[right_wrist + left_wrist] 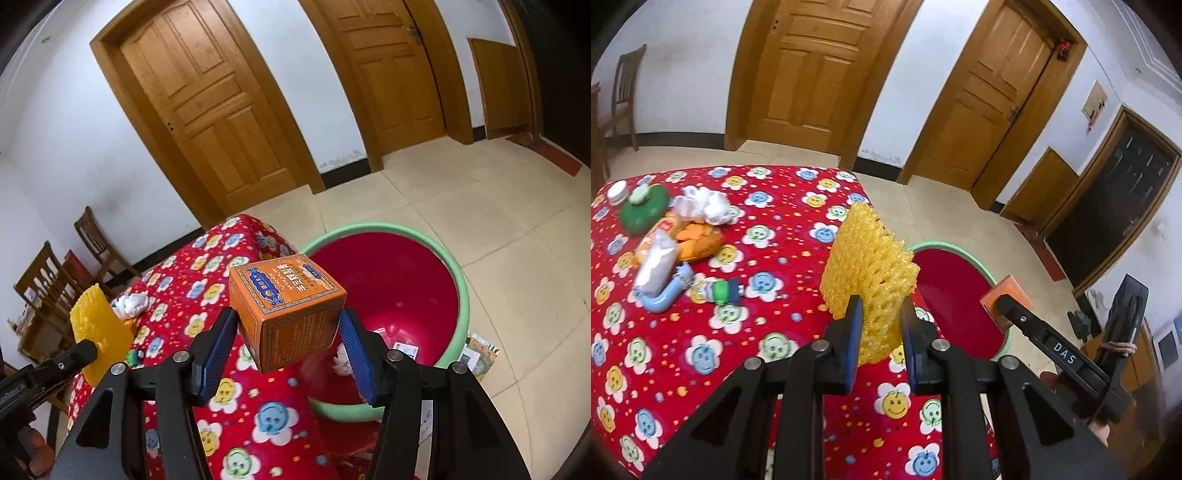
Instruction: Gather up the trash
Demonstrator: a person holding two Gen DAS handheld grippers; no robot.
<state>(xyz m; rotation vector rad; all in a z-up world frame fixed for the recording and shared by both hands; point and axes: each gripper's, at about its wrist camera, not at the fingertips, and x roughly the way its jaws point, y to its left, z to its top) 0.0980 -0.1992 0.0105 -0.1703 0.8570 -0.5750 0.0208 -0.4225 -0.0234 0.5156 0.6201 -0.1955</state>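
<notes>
Orange box between right hand-held gripper pads.

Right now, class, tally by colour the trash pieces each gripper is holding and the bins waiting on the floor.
Yellow foam net, in the left gripper: 1
Orange box, in the right gripper: 1
Red basin with green rim: 1
Total: 3
</notes>
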